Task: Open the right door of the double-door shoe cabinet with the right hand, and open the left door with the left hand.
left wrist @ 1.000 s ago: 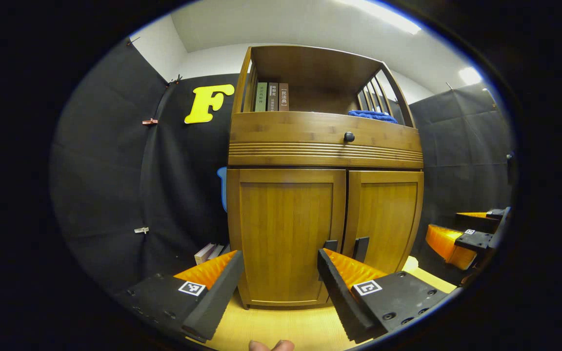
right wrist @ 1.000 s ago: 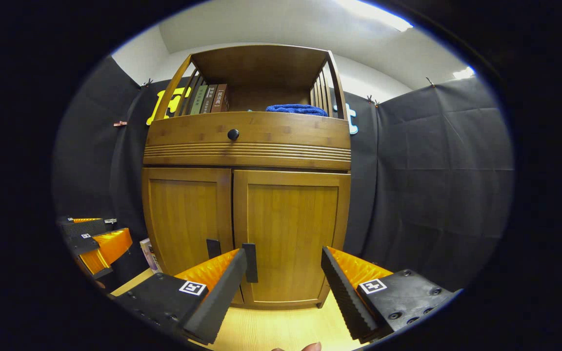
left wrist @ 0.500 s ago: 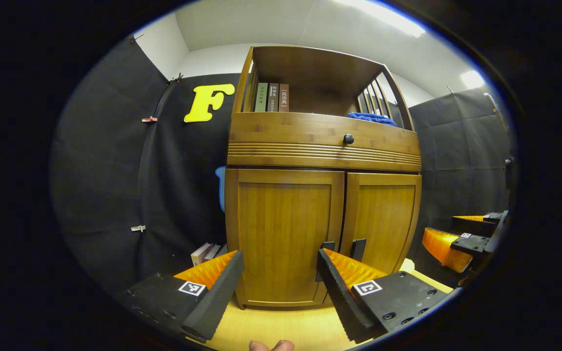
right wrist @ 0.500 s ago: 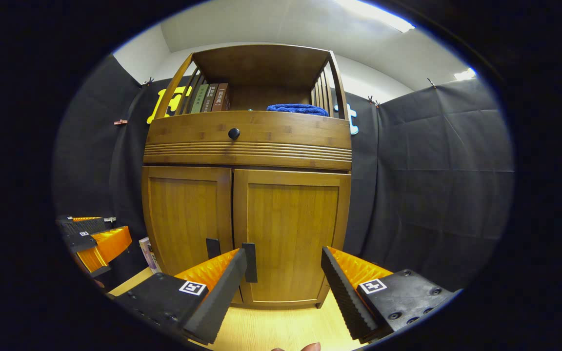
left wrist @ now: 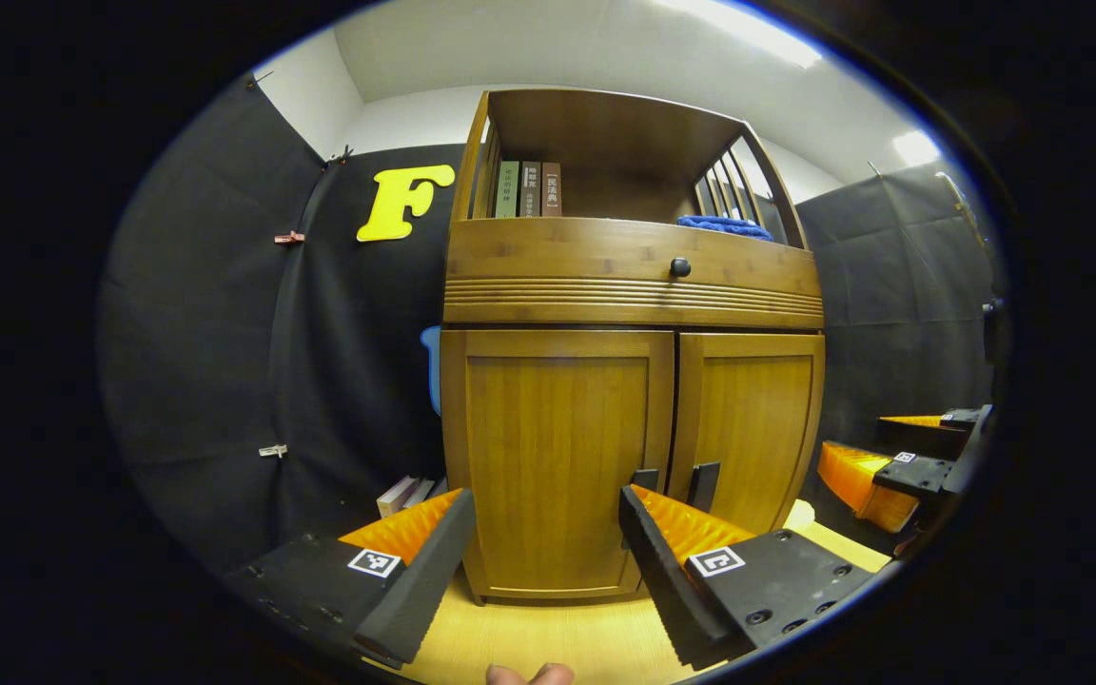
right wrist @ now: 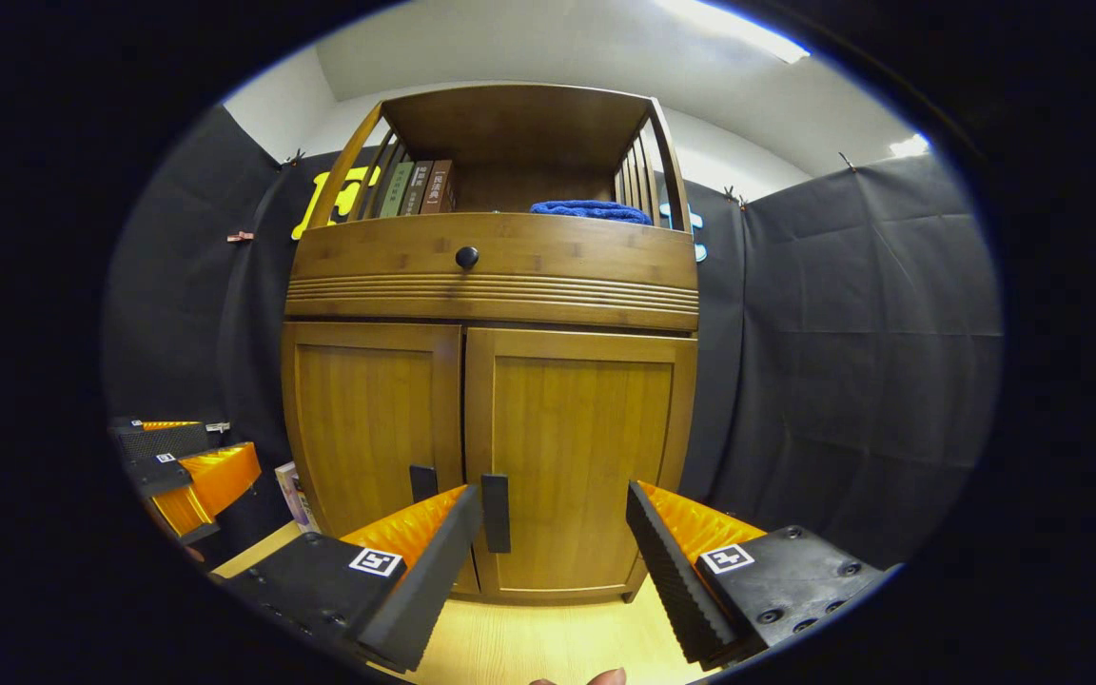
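shoe cabinet: upright wooden unit on a light floor, open shelf on top, knobbed drawer band below | left door: framed wood panel, shut, dark vertical handle at inner edge | right door: same build, shut, dark handle beside the centre seam

Shoe cabinet stands on tabletop: two doors side by side below, drawer above, open shelf on top (books left, cloth right). More books beside cabinet's left.
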{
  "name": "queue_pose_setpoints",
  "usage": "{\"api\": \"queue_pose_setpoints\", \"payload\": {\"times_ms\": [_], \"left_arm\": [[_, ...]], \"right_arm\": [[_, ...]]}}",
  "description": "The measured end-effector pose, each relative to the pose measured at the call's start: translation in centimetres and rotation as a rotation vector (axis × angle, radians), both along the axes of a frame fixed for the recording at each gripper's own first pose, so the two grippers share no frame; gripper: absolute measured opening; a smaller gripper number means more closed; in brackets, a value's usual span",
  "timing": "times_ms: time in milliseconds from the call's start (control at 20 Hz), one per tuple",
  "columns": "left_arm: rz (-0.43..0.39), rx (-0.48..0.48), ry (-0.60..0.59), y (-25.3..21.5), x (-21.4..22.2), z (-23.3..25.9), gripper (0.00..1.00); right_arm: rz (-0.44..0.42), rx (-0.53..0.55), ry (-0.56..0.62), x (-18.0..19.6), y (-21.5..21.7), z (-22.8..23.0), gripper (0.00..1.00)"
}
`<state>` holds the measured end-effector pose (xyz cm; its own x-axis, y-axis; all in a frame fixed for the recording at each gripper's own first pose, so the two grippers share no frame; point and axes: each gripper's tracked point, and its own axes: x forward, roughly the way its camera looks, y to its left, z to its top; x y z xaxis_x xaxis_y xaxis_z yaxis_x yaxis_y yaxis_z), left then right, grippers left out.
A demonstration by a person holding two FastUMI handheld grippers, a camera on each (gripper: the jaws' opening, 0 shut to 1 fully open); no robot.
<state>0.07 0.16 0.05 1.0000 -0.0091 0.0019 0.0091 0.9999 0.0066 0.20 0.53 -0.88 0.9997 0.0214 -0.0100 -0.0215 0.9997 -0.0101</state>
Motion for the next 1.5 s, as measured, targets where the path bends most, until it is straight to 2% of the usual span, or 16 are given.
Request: {"api": "queue_pose_setpoints", "payload": {"times_ms": [250,500,750,900,1100,1150,1200,1350,1400,1500], "left_arm": [[0.001,0.012,0.003,0.2,0.2,-0.1,0.92],[-0.002,0.009,0.017,0.1,0.3,-0.4,0.94],[-0.007,0.006,0.033,0.0,0.4,-0.6,0.94],[-0.005,-0.004,0.048,-0.1,0.4,-0.8,0.92],[0.006,-0.004,0.061,0.1,0.4,-1.0,0.94],[0.009,-0.007,0.062,0.1,0.4,-1.0,0.94],[0.013,-0.009,0.065,0.1,0.5,-1.0,0.94],[0.022,-0.014,0.070,0.3,0.5,-1.0,0.94],[0.027,-0.015,0.072,0.4,0.5,-1.0,0.94],[0.036,-0.015,0.072,0.5,0.5,-0.9,0.94]], "right_arm": [[0.030,0.030,0.032,1.9,-1.0,-0.9,0.98],[0.059,0.045,0.076,4.0,-0.8,-3.6,0.98],[0.057,0.091,0.159,8.6,0.5,-7.4,0.98],[0.054,0.081,0.206,11.0,0.6,-10.2,0.98],[0.061,0.072,0.217,13.2,1.0,-12.1,0.97],[0.068,0.071,0.214,13.8,1.2,-12.5,0.84],[0.070,0.069,0.220,14.1,1.4,-13.1,0.83],[0.081,0.084,0.238,15.1,2.2,-14.3,0.66],[0.088,0.094,0.238,15.2,2.6,-14.6,0.47],[0.066,0.094,0.230,14.8,2.5,-14.5,0.46]]}}
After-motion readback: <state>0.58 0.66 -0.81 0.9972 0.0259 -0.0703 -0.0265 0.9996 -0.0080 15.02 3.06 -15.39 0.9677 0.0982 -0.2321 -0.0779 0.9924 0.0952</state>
